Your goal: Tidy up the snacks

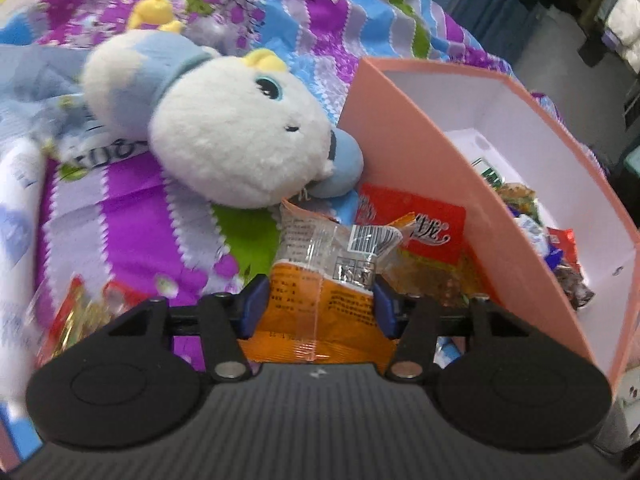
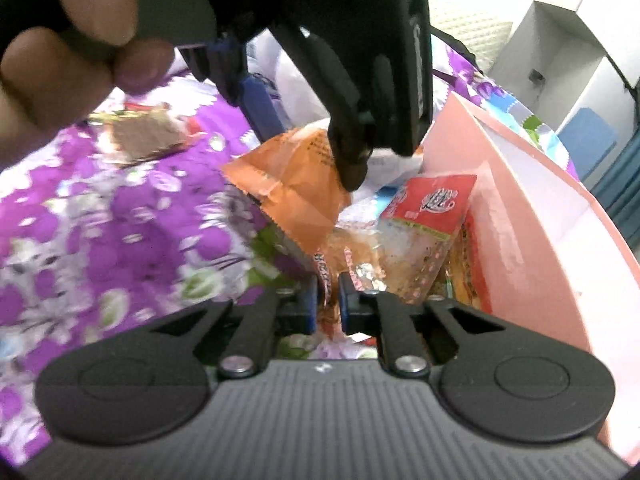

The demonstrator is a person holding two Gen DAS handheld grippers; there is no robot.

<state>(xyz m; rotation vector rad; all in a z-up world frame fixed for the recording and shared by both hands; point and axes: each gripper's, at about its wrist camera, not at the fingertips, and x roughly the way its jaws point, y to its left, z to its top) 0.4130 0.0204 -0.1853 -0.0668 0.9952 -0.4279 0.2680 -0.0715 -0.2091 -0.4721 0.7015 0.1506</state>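
While each tool pinches a packet (left tool [image 1: 316,304] orange packet [image 1: 320,280], right tool [image 2: 329,300] clear packet [image 2: 352,256]), we should lift both over the pink box [image 1: 440,184] wall at right.

The plush toy [image 1: 224,128] is blurred, and the pink box [image 1: 460,208] hides most snacks inside.

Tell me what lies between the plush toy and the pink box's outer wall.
In the left wrist view, the plush toy nearly meets the pink box at its blue nose; lower down, an orange snack packet and a red snack packet fill the gap.
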